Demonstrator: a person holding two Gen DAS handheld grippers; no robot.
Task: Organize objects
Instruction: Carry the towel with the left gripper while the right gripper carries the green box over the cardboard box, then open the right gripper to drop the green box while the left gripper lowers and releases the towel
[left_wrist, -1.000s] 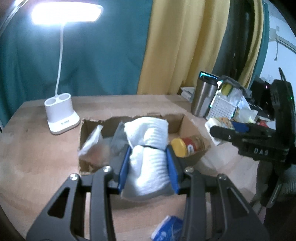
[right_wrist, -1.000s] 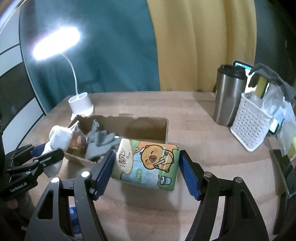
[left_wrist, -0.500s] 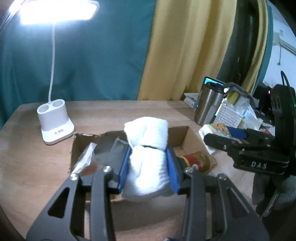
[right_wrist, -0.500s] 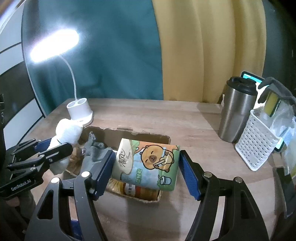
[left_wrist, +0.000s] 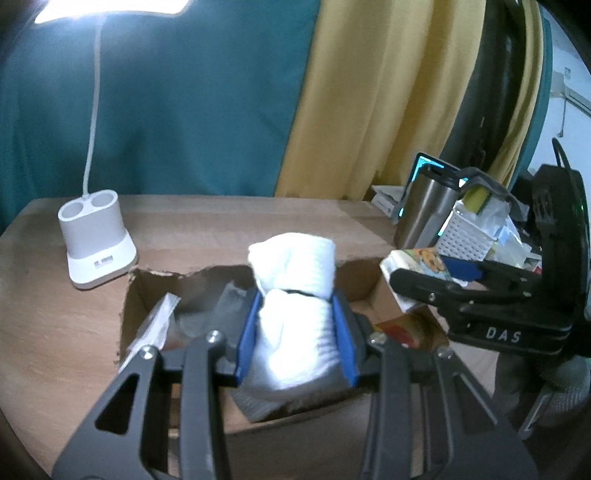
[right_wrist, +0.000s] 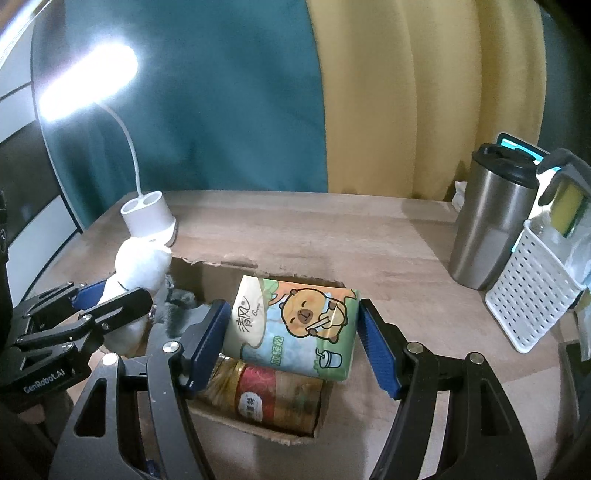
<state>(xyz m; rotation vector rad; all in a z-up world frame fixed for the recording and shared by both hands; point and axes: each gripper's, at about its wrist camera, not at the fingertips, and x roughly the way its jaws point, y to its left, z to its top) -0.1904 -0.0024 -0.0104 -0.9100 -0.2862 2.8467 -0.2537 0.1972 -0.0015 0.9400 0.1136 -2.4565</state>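
My left gripper (left_wrist: 295, 332) is shut on a rolled white towel (left_wrist: 295, 295) and holds it over the open cardboard box (left_wrist: 147, 291); the towel also shows in the right wrist view (right_wrist: 138, 266). My right gripper (right_wrist: 291, 343) is shut on a tissue pack with a cartoon capybara (right_wrist: 295, 325), held over the right end of the box (right_wrist: 258, 428). A jar with a red label (right_wrist: 266, 395) lies in the box beneath the pack. Grey cloth (right_wrist: 177, 299) and a clear plastic bag (left_wrist: 155, 325) lie in the box's left part.
A white desk lamp base (left_wrist: 94, 243) stands left of the box on the wooden table (right_wrist: 332, 240). A steel tumbler (right_wrist: 491, 218) and a white perforated basket (right_wrist: 532, 295) holding a sponge stand at the right. Curtains hang behind.
Both grippers have moved forward over the box with their loads. The tissue pack now hangs above the jar, and the towel is above the box's middle.
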